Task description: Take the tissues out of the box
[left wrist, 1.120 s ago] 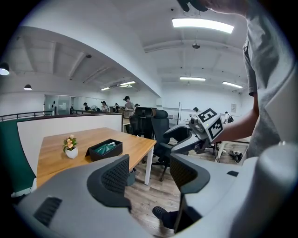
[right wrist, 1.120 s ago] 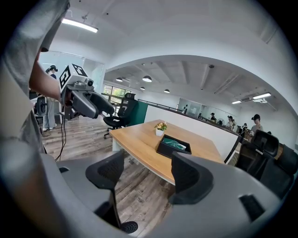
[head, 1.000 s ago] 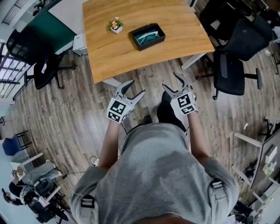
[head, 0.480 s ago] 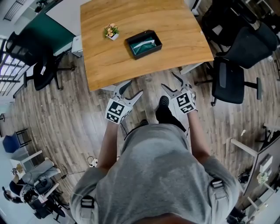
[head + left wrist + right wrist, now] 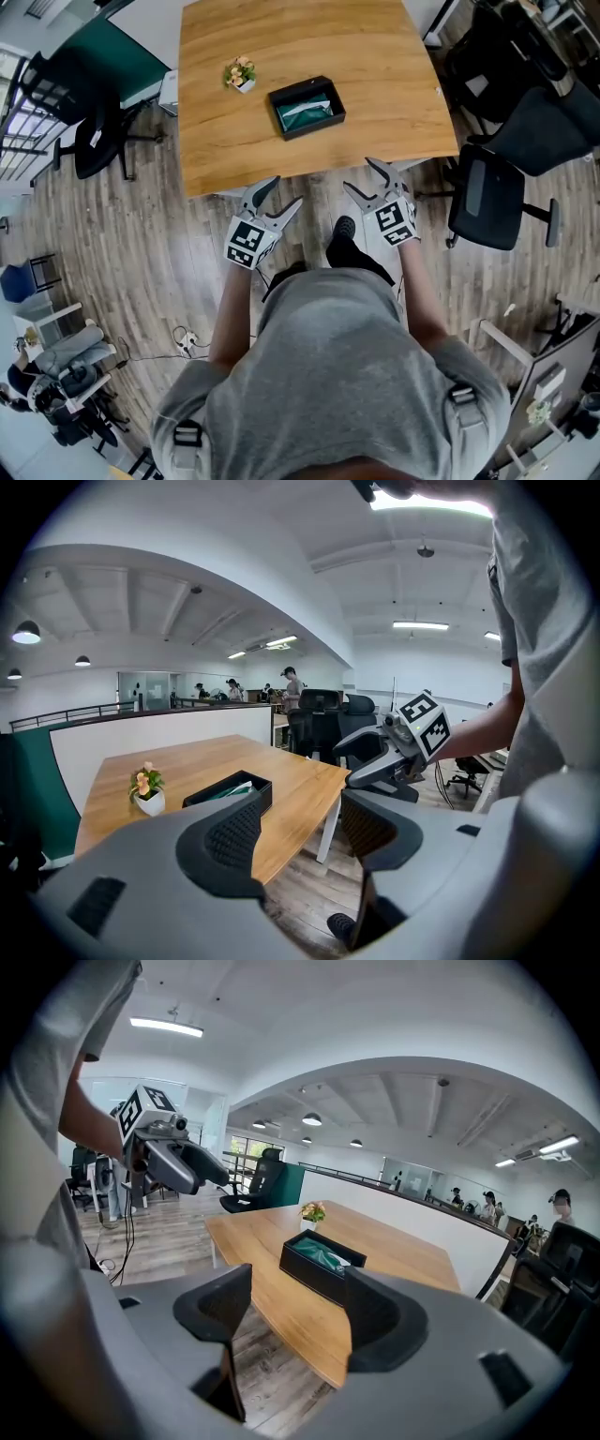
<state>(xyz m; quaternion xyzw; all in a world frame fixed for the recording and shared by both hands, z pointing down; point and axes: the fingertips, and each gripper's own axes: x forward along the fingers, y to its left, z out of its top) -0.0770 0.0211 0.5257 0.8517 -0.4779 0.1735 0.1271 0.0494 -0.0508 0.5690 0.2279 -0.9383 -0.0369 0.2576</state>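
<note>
Near the middle of the table (image 5: 375,56) sits the black box (image 5: 316,128), tissues (image 5: 305,110) inside. Short of the near edge, the left gripper (image 5: 286,190) and right gripper (image 5: 359,173) hover, jaws spread and empty, seemingly poised to reach.

Box (image 5: 314,129) sits on the surface (image 5: 384,84), about midway across, tissues (image 5: 305,110) inside it. Potted plant (image 5: 240,74) stands on the surface left of the box and slightly farther back, not touching it. Left gripper (image 5: 287,190) and right gripper (image 5: 357,173) are side by side at the surface's near edge, short of the box, above the floor (image 5: 178,253). One chair (image 5: 487,197) stands right of the surface, another chair (image 5: 89,136) left of it.
</note>
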